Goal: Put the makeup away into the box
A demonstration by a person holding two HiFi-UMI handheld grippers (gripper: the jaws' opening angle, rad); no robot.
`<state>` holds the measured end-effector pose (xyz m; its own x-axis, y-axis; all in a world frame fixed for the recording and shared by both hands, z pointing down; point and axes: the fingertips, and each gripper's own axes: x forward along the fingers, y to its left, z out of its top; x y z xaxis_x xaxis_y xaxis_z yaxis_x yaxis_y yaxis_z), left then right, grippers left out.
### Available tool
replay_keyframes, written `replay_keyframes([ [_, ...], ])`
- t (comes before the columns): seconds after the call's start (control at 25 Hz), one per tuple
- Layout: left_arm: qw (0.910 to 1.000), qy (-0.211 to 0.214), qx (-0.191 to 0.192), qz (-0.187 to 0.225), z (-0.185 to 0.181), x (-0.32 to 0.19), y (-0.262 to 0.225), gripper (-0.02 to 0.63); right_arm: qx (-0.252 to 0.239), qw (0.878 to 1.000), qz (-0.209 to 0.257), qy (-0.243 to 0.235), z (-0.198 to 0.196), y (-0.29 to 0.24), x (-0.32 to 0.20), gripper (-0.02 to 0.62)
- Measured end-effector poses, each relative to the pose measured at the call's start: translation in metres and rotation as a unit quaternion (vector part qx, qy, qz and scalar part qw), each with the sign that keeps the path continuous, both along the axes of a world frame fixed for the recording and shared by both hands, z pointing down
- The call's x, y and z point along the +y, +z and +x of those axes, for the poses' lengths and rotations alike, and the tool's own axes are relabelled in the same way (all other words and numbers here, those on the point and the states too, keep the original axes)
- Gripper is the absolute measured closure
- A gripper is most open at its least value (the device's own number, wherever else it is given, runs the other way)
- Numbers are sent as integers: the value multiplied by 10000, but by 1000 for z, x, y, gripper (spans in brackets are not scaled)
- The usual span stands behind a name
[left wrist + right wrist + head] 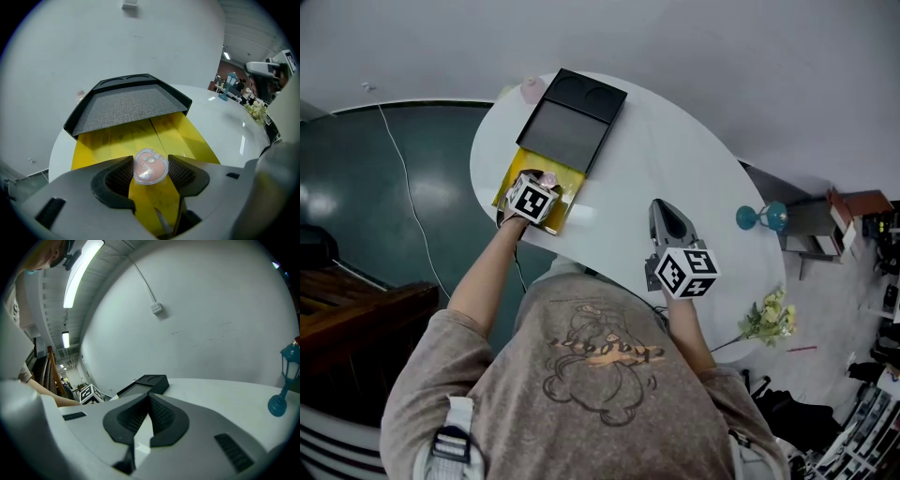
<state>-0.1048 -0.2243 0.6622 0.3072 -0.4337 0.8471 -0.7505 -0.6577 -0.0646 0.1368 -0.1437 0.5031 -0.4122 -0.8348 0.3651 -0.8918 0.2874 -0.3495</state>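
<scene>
Shirt [600, 375]: grey-brown with a drawn figure on the front; it fills the bottom of the head view, and both forearms reach out from it over the table [675, 150].
Right gripper [149, 398]: clenched, the ribbed pad tips meeting with nothing between them. It is held over bare table top on the person's right, well apart from the box [567, 127].
Left gripper [150, 169]: grasping the heart compact [150, 166], one ribbed pad on each side of it. It points steeply down over the yellow tray [173, 131].
Heart compact: pink and heart-shaped with a clear rim, its flat face toward the gripper's camera. It sits between the left jaws above the near end of the yellow tray; whether it touches the tray floor cannot be told.
Box: a black section with a grey textured panel and two round recesses at its far end. The yellow tray reaches out from under it toward the person.
Table: white, glossy, oval.
Pink item [532, 89]: small, at the table's far edge, just beside a corner of the black section; too small to tell what it is.
Blue lantern [286, 380]: upright near the table's right edge, well apart from the box.
Flowers [769, 317]: a pale bunch at the near right edge of the table.
</scene>
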Motion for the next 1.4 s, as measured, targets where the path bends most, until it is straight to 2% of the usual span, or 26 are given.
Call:
replay_keyframes([
  [0.16,9997,-18,53,-238,2,8,7,354,-4,10000,-32,14,1,2,1,592],
  [0.28,10000,-15,-9,-83,1,4,3,354,-15,10000,-50,4,0,4,2,592],
  [0.44,9997,55,55,-214,4,8,0,354,-21,10000,-50,-29,-1,4,2,592],
  [0.64,9986,-126,486,-162,8,2,-28,354,-15,10000,6,-81,-2,0,-1,592],
  [0.88,9938,-267,1039,302,17,-18,-83,354,70,9998,80,-151,3,-5,-5,592],
  [1.04,9865,-292,1481,635,30,-27,-124,354,102,9998,106,-156,6,-6,-6,592],
  [1.2,9729,-417,2084,915,42,-26,-159,354,144,9997,125,-147,9,-7,-7,592],
  [1.4,9556,-548,2620,1233,52,-13,-188,354,193,9996,215,-43,14,-13,-10,592],
])
